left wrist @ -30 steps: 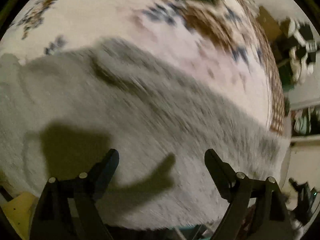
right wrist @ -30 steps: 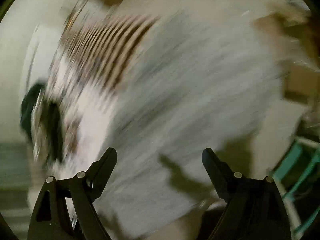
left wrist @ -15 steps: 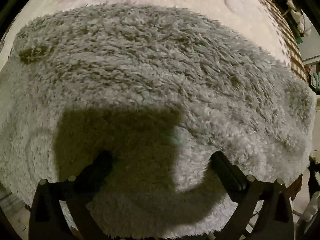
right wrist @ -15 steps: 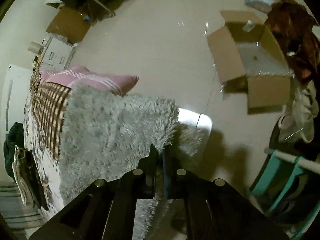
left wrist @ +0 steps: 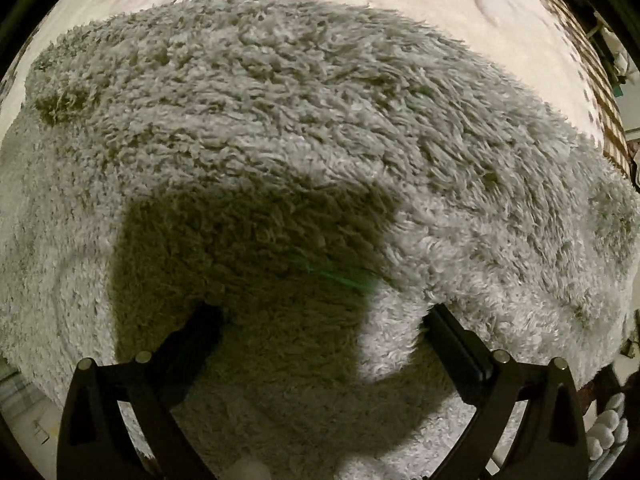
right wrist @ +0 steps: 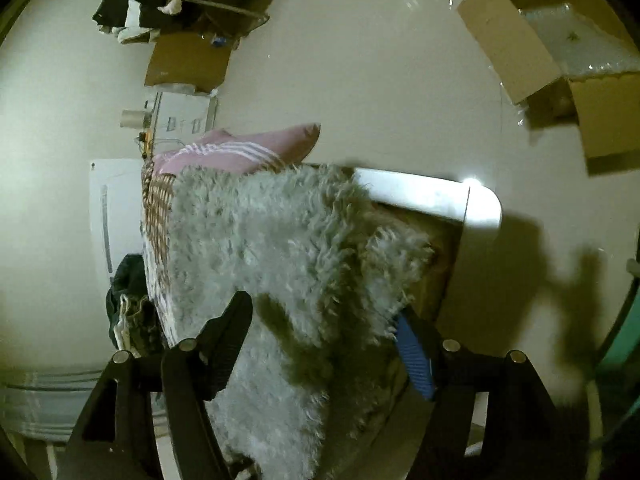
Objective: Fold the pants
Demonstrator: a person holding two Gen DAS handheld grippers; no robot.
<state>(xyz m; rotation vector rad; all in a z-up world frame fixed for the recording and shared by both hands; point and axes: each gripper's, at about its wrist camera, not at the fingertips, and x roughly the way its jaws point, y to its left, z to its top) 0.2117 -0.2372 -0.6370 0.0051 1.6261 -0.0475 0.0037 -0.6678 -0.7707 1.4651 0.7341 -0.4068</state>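
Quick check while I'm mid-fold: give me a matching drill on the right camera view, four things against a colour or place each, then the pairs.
Things:
1. pants
2. pillow
3. cardboard box
4. right claw

Descriptions:
A. pink with white stripes
B. open on the floor, upper right
C. grey and fluffy
D. open, fingers either side of the fluffy edge

Pairs: 1-C, 2-A, 3-B, 4-D
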